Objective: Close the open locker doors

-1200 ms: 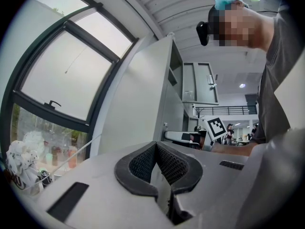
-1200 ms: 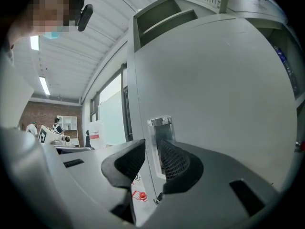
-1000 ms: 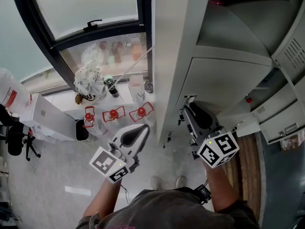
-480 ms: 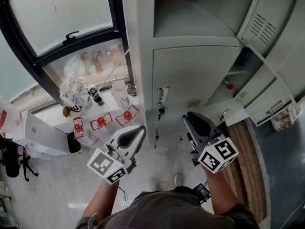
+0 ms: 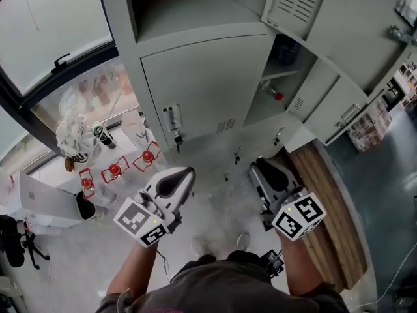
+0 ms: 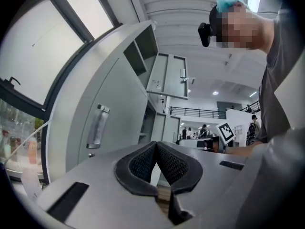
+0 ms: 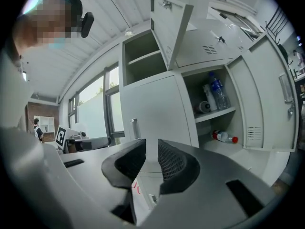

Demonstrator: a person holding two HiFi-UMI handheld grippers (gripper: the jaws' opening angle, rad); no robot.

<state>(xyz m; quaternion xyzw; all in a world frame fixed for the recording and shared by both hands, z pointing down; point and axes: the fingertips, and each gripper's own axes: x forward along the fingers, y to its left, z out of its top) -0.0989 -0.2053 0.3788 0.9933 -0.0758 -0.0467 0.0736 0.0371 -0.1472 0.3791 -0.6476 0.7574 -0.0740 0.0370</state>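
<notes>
Grey lockers (image 5: 195, 77) fill the top of the head view. One door with a metal handle (image 5: 171, 119) is closed. To its right a compartment (image 5: 277, 77) stands open, its door (image 7: 267, 99) swung out to the right, with a red-capped bottle (image 7: 225, 137) lying inside under an upright bottle (image 7: 218, 92). Above, another door (image 7: 171, 23) hangs open off an empty compartment (image 7: 143, 56). My left gripper (image 5: 188, 171) is shut and empty, short of the closed door (image 6: 109, 109). My right gripper (image 5: 255, 167) is open and empty, short of the open compartment.
A large window (image 5: 52, 31) is left of the lockers. Below it are red-capped bottles (image 5: 114, 169), a white bundle (image 5: 71, 139) and a white box (image 5: 45, 201). A wooden floor strip (image 5: 332, 194) runs at the right. The person's shoes (image 5: 221, 243) are on the pale floor.
The view has swung right: the lockers slid left and now fill the top, and the open compartment with the bottle came into sight. Both grippers moved along the lockers, jaws unchanged.
</notes>
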